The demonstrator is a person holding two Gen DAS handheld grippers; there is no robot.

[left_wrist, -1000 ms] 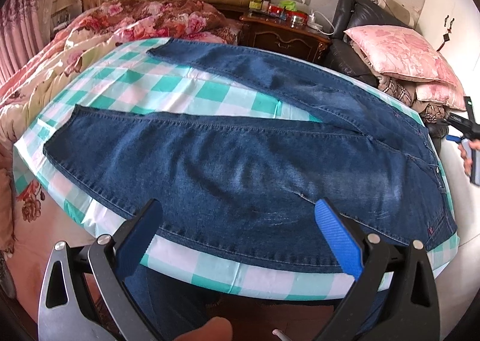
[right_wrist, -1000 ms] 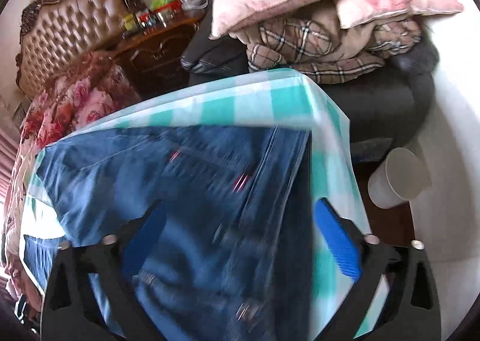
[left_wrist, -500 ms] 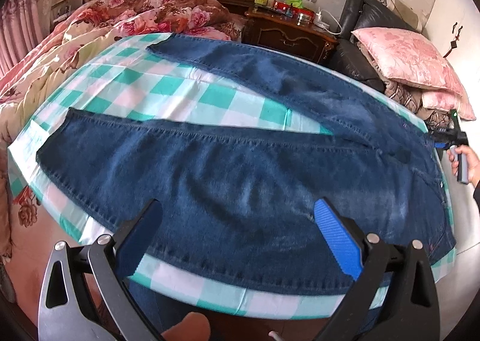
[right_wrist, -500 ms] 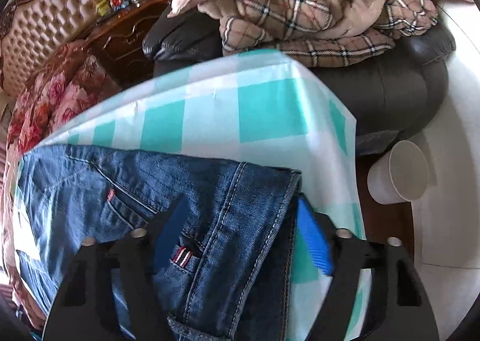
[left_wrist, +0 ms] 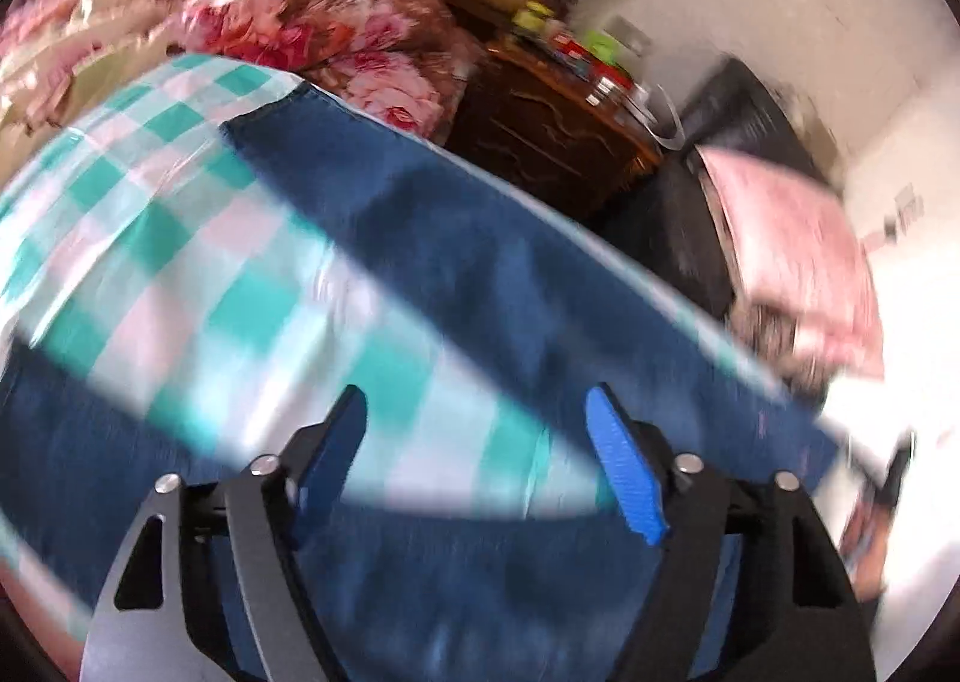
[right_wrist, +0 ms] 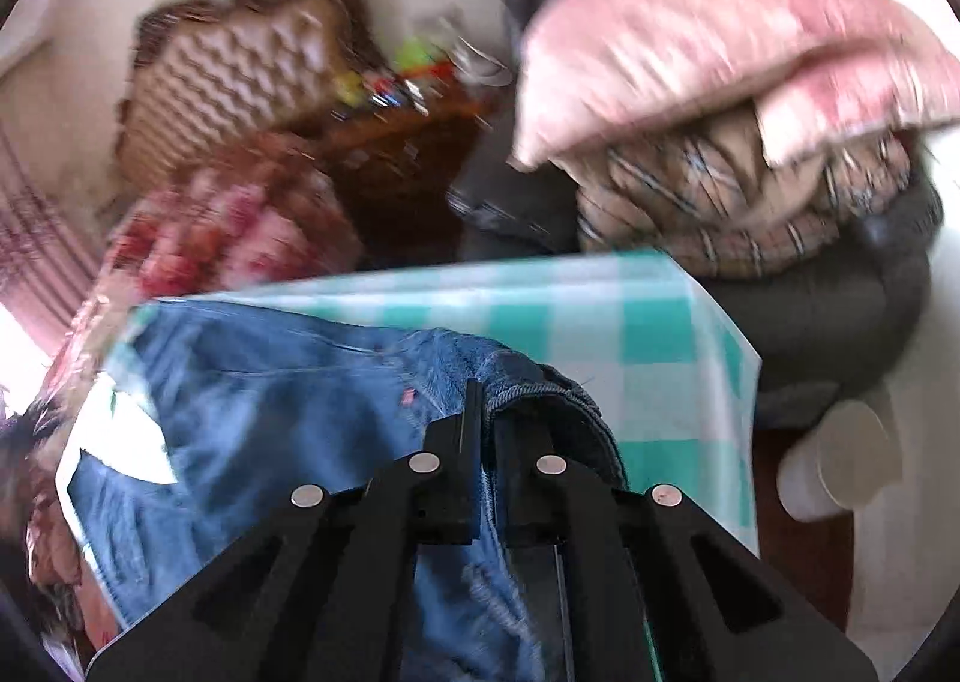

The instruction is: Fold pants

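**Right tongs pinch waistband as first fold of the jeans gets under way**

The jeans (left_wrist: pixel 540 286) lay spread on the green-checked tablecloth (left_wrist: pixel 198 286) of a table beside the bed (left_wrist: pixel 288 15), the two legs splayed apart with bare cloth showing between them and the waist end toward the dark armchair (right_wrist: pixel 840 322). The step in hand appeared to be the opening grab for bringing one leg over the other. The right gripper (right_wrist: pixel 480 412) was pressed together on the bunched waistband (right_wrist: pixel 540 388), which it had raised off the cloth. The left gripper (left_wrist: pixel 474 460) hovered over the near leg, jaws closing with nothing yet between them. The next move seemed to call for the left tongs to take hold of a leg so both ends could travel together. A second earlier both pairs of tongs stood spread wide and the waistband lay flat; since then the left view had swung sharply across the table, blurring the frame, while the right had clamped shut and lifted
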